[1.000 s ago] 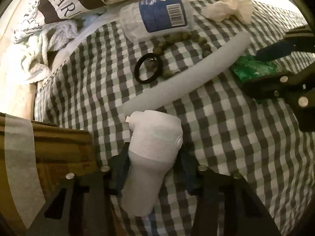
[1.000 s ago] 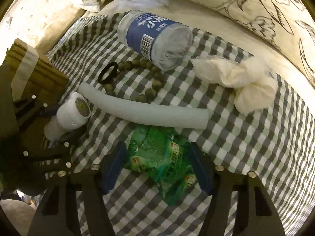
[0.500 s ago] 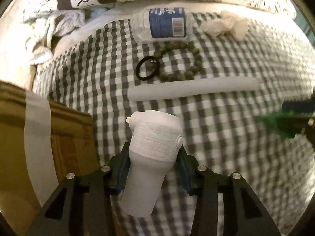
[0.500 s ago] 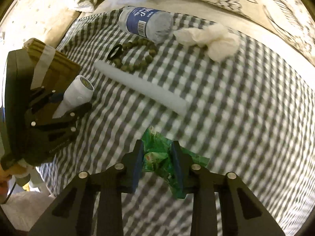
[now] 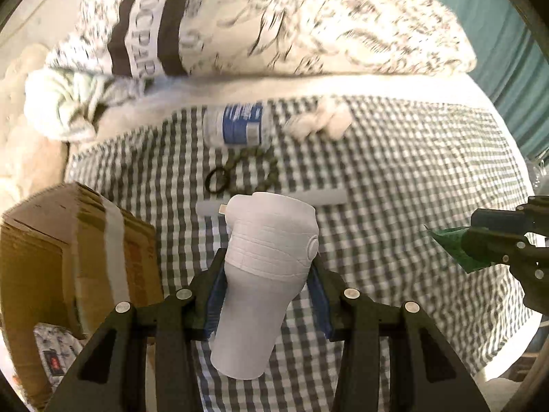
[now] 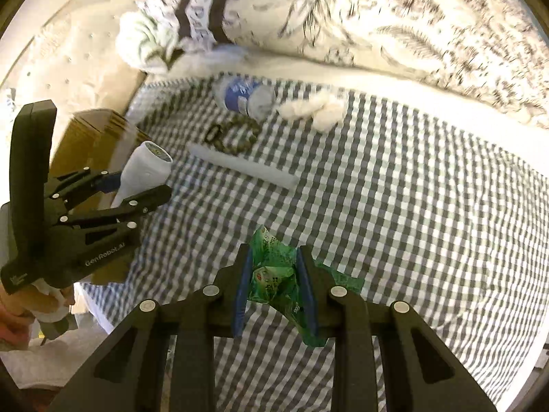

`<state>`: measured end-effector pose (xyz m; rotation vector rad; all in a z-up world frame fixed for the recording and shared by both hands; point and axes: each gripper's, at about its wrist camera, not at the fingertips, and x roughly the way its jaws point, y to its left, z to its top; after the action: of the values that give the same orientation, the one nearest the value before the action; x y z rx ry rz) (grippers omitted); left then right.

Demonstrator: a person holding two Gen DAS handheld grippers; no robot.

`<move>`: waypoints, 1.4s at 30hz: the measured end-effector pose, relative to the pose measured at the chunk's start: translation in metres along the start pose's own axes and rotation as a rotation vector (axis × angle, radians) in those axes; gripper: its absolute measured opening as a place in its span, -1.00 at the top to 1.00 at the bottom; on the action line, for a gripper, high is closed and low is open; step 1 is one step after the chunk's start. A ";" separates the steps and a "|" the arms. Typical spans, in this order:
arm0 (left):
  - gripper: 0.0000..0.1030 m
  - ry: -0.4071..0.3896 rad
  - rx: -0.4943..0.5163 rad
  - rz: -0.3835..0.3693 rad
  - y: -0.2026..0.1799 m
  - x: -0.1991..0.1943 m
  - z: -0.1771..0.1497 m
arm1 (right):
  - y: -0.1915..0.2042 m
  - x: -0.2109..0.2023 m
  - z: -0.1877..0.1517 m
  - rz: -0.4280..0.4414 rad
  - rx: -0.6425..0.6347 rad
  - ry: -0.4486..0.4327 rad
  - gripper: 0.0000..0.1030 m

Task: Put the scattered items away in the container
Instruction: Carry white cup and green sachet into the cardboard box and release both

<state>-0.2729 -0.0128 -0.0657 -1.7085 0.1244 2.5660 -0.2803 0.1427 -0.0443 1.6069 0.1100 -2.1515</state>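
My left gripper (image 5: 267, 267) is shut on a white torch (image 5: 267, 274), held in the air above the checked cloth (image 5: 394, 178). The right wrist view shows that gripper (image 6: 144, 185) and the torch (image 6: 144, 168) at the left, next to the taped cardboard box (image 6: 89, 137). My right gripper (image 6: 273, 257) is shut on a crumpled green packet (image 6: 271, 267), also off the cloth. From the left wrist view, the right gripper (image 5: 497, 233) and green packet (image 5: 449, 243) show at the right edge. The box (image 5: 68, 240) stands at the lower left.
On the cloth lie a water bottle (image 5: 240, 128), a bead bracelet (image 5: 264, 168), a black ring (image 5: 218, 180), a white foam tube (image 5: 326, 197) and a crumpled tissue (image 5: 319, 122). A patterned pillow (image 5: 274, 17) lies behind them. A person's hand (image 6: 20, 309) holds the left gripper's handle.
The right jaws closed on the green packet and lifted it. Both grippers rose well above the cloth, so the items below look smaller. The torch stayed gripped throughout.
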 end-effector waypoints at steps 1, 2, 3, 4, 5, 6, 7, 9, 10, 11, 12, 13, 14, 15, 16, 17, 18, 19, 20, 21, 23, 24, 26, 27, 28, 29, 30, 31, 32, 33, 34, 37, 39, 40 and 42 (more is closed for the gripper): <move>0.13 -0.008 0.002 -0.001 -0.003 -0.007 0.000 | 0.003 -0.009 -0.002 0.000 0.000 -0.010 0.49; 0.13 -0.016 -0.001 -0.001 -0.004 -0.014 -0.001 | 0.005 -0.017 -0.005 -0.003 0.003 -0.021 0.49; 0.13 -0.022 -0.009 -0.005 -0.005 -0.023 -0.002 | 0.007 -0.025 -0.007 -0.004 0.006 -0.035 0.49; 0.13 -0.031 -0.019 -0.010 -0.006 -0.031 -0.003 | 0.011 -0.032 -0.010 -0.002 0.006 -0.048 0.49; 0.13 -0.040 -0.025 -0.010 -0.007 -0.039 -0.004 | 0.015 -0.038 -0.013 -0.007 0.003 -0.061 0.49; 0.13 -0.046 -0.027 -0.009 -0.007 -0.043 -0.006 | 0.019 -0.045 -0.017 -0.014 -0.002 -0.073 0.49; 0.13 -0.059 -0.027 -0.006 -0.009 -0.052 -0.008 | 0.022 -0.049 -0.019 -0.017 -0.004 -0.079 0.49; 0.13 -0.080 -0.024 -0.001 -0.011 -0.064 -0.012 | 0.028 -0.060 -0.023 -0.027 -0.011 -0.099 0.49; 0.13 -0.088 -0.023 -0.002 -0.011 -0.069 -0.014 | 0.032 -0.065 -0.025 -0.031 -0.017 -0.107 0.49; 0.13 -0.096 -0.025 -0.003 -0.011 -0.074 -0.017 | 0.035 -0.072 -0.027 -0.036 -0.020 -0.121 0.49; 0.13 -0.105 -0.030 -0.001 -0.010 -0.080 -0.019 | 0.037 -0.077 -0.029 -0.037 -0.023 -0.131 0.49; 0.13 -0.110 -0.034 0.001 -0.009 -0.084 -0.021 | 0.041 -0.082 -0.031 -0.038 -0.028 -0.140 0.49; 0.13 -0.116 -0.041 0.005 -0.008 -0.089 -0.024 | 0.044 -0.086 -0.032 -0.040 -0.034 -0.148 0.49; 0.13 -0.123 -0.048 0.006 -0.006 -0.093 -0.026 | 0.047 -0.091 -0.034 -0.042 -0.042 -0.158 0.49; 0.13 -0.130 -0.059 0.005 -0.003 -0.098 -0.029 | 0.051 -0.094 -0.035 -0.040 -0.052 -0.164 0.49; 0.13 -0.139 -0.070 0.009 0.000 -0.103 -0.031 | 0.055 -0.096 -0.036 -0.042 -0.060 -0.174 0.49; 0.13 -0.145 -0.080 0.012 0.003 -0.107 -0.034 | 0.059 -0.101 -0.037 -0.041 -0.070 -0.183 0.49; 0.13 -0.150 -0.092 0.019 0.007 -0.111 -0.036 | 0.062 -0.103 -0.038 -0.039 -0.077 -0.187 0.49; 0.13 -0.152 -0.099 0.025 0.010 -0.114 -0.037 | 0.065 -0.106 -0.038 -0.039 -0.082 -0.196 0.49; 0.13 -0.154 -0.109 0.030 0.014 -0.118 -0.039 | 0.069 -0.108 -0.038 -0.036 -0.087 -0.202 0.49; 0.13 -0.161 -0.140 0.034 0.025 -0.126 -0.043 | 0.077 -0.112 -0.040 -0.023 -0.095 -0.210 0.49; 0.13 -0.166 -0.155 0.038 0.030 -0.129 -0.046 | 0.080 -0.113 -0.039 -0.019 -0.101 -0.216 0.49; 0.13 -0.170 -0.185 0.051 0.044 -0.135 -0.050 | 0.089 -0.112 -0.038 -0.004 -0.108 -0.213 0.49; 0.13 -0.169 -0.198 0.061 0.050 -0.137 -0.051 | 0.094 -0.111 -0.039 0.002 -0.111 -0.215 0.49; 0.13 -0.168 -0.207 0.073 0.054 -0.138 -0.053 | 0.099 -0.109 -0.039 0.013 -0.117 -0.205 0.49; 0.13 -0.167 -0.216 0.082 0.060 -0.140 -0.054 | 0.103 -0.107 -0.039 0.019 -0.123 -0.202 0.49; 0.13 -0.171 -0.233 0.089 0.067 -0.142 -0.056 | 0.107 -0.106 -0.039 0.025 -0.130 -0.200 0.49; 0.13 -0.178 -0.251 0.097 0.072 -0.143 -0.057 | 0.111 -0.104 -0.039 0.035 -0.143 -0.193 0.49; 0.13 -0.185 -0.268 0.102 0.077 -0.144 -0.060 | 0.116 -0.102 -0.039 0.038 -0.161 -0.188 0.49; 0.13 -0.190 -0.293 0.105 0.083 -0.145 -0.062 | 0.121 -0.101 -0.037 0.038 -0.183 -0.183 0.49; 0.13 -0.191 -0.326 0.106 0.090 -0.145 -0.065 | 0.125 -0.100 -0.037 0.039 -0.201 -0.176 0.49; 0.13 -0.187 -0.398 0.103 0.110 -0.146 -0.072 | 0.138 -0.099 -0.028 0.053 -0.243 -0.174 0.49; 0.13 -0.186 -0.416 0.127 0.123 -0.148 -0.076 | 0.148 -0.097 -0.020 0.078 -0.255 -0.179 0.49; 0.13 -0.185 -0.436 0.140 0.133 -0.148 -0.079 | 0.154 -0.094 -0.014 0.096 -0.265 -0.174 0.49; 0.13 -0.181 -0.464 0.157 0.149 -0.149 -0.086 | 0.170 -0.086 -0.004 0.122 -0.290 -0.170 0.49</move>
<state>-0.1503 -0.1696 0.0437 -1.6276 -0.3905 3.0334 -0.1903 0.0182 0.0677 1.2326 0.2516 -2.0597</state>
